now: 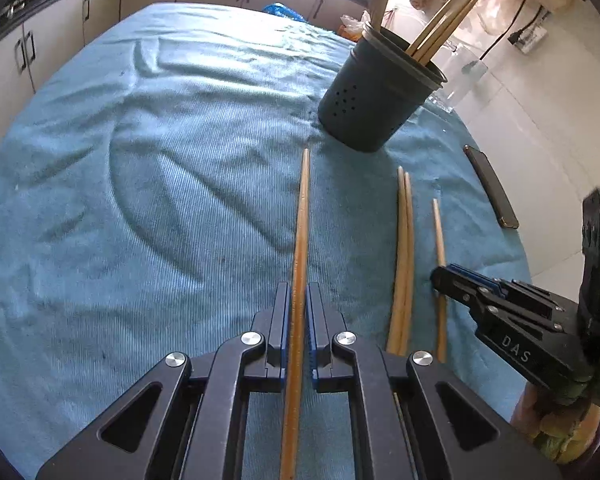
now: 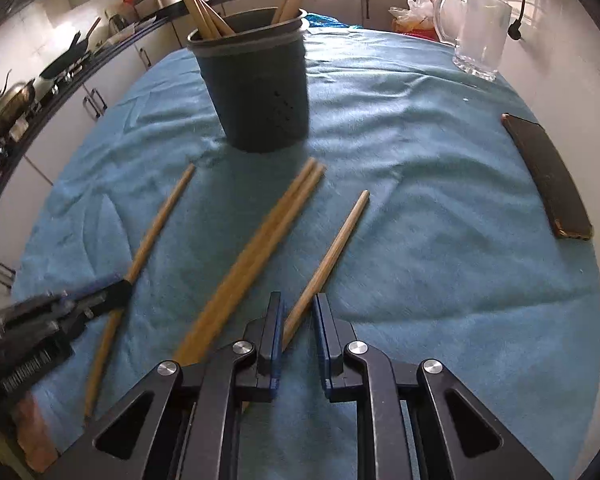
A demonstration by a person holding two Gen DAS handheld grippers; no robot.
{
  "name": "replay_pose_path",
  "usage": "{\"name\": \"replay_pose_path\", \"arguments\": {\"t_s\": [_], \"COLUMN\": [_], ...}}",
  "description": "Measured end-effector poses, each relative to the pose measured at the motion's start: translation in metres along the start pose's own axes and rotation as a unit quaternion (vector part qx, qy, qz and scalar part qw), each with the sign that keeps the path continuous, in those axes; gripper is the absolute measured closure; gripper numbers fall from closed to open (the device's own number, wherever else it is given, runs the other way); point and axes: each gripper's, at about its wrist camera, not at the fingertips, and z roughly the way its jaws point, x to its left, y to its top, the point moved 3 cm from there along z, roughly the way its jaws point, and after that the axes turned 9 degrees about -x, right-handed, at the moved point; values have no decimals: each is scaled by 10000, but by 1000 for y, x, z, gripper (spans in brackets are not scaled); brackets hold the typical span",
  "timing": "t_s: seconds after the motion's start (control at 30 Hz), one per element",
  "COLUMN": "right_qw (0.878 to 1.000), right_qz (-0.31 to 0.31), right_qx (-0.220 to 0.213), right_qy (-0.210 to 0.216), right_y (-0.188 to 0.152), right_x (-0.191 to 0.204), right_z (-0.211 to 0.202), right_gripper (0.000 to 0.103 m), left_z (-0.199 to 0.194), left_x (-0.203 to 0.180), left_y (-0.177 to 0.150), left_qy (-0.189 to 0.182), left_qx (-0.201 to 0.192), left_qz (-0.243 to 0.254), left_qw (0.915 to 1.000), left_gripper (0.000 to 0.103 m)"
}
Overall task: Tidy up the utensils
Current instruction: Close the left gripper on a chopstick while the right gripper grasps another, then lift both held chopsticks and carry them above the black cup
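My left gripper (image 1: 298,294) is shut on a long wooden chopstick (image 1: 302,220) that runs straight out between its blue pads. In the right wrist view that gripper (image 2: 114,290) shows blurred at the left, on the same chopstick (image 2: 160,224). My right gripper (image 2: 298,300) straddles a single chopstick (image 2: 334,244) on the blue cloth. The stick leans against the left pad, and a gap shows before the right pad. A pair of chopsticks (image 2: 268,232) lies between the two grippers. Farther back stands a dark holder (image 2: 260,92) with several chopsticks in it.
A blue cloth (image 2: 440,200) covers the table. A dark phone (image 2: 548,180) lies near the right edge and a glass mug (image 2: 480,36) stands at the back right. Kitchen cabinets (image 1: 28,52) run along the left. A hand (image 1: 560,420) holds the right gripper's handle.
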Motion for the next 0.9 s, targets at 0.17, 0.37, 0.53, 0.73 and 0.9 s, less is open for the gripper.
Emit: {"name": "replay_pose_path", "arguments": {"t_s": [0.17,0.37,0.53,0.73,0.9], "right_qw": [9998,9989,9986,9988,9986], "right_qz": [-16,339,371,170,140], "right_qx": [201,317,373,290,-34], "right_qy": [81,111,-14,-346,-510], "right_y": [-16,-6,19,39,40], "right_x": [-27,-49,-54,-48,-47], "right_z": [-14,-10,6,23,22], "right_gripper": [79,74,74,78,94], "left_z": [-3,10,32,48,48], "left_x": [6,6,5,-7,-13], "left_y": [-1,22,45,58,56], "left_qy": [-127,174,258,378,479], "left_qx": [555,648,729,517,270], "left_qz": [-191,-164,-235,4,228], "left_qw": [9982,9976,9967,9979,9982], "left_gripper": [96,88,88,88,98]}}
